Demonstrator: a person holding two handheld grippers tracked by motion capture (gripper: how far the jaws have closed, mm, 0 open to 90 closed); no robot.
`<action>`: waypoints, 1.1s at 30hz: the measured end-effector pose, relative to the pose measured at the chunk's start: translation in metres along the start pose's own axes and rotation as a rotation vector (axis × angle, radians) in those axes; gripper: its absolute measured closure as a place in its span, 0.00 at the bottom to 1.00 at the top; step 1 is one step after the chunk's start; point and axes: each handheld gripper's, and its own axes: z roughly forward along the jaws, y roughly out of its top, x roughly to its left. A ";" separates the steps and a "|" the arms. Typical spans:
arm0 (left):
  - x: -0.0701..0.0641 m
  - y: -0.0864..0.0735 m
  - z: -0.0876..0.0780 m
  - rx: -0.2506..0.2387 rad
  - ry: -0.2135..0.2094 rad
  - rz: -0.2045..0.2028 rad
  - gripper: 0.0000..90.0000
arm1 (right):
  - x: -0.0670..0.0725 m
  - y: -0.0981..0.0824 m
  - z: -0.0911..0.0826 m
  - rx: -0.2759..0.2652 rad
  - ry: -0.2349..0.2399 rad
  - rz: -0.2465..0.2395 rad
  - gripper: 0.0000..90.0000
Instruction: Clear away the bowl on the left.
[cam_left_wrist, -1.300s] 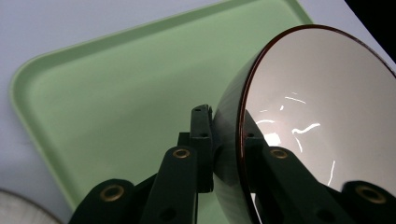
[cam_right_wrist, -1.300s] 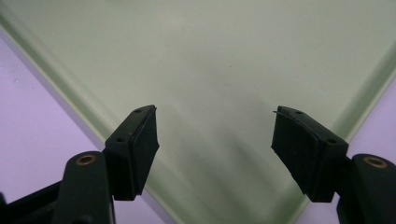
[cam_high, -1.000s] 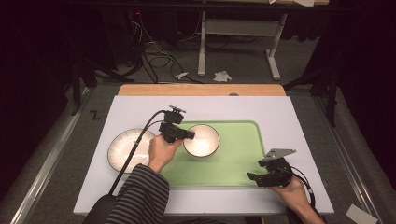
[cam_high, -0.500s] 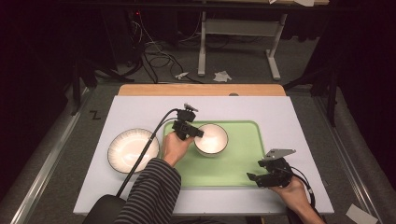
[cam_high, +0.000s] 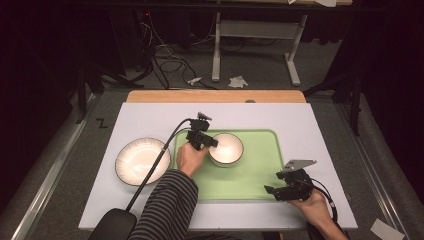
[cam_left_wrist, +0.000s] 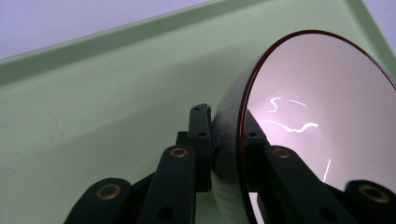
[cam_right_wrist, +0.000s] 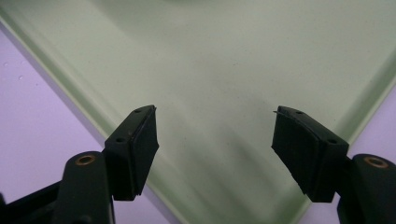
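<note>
A white rectangular surface carries everything, seen from above. Near its left edge sits a round white plate with a dark rim, flat and untouched, just left of a pale green rectangular plastic tray that fills the middle of the surface.

The person's left hand, in a striped sleeve, reaches over the tray's left edge with the left tool. Its black jaws are pinched tight on the rim of a small white bowl with a dark outside and thin red-brown lip: in the left gripper view one jaw presses the bowl's outer wall and the other its inner face. The bowl stands in the tray's rear left part, close to the back rim. The grip on the rim likely lets the bowl be set down upright and let go cleanly; whether it rests fully on the tray cannot be told.

At the tray's near right corner the right tool waits low, its jaws spread wide and holding nothing, probably kept clear until needed.
</note>
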 end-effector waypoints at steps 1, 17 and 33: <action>0.000 0.000 0.000 0.004 0.009 0.004 0.89 | 0.000 0.000 0.000 0.000 0.000 0.000 0.36; 0.002 -0.008 -0.016 -0.034 0.026 0.051 0.51 | 0.000 0.000 0.000 0.003 -0.001 -0.013 0.36; 0.006 -0.015 -0.054 -0.079 0.022 0.095 0.46 | 0.000 0.000 0.002 0.003 0.004 -0.013 0.36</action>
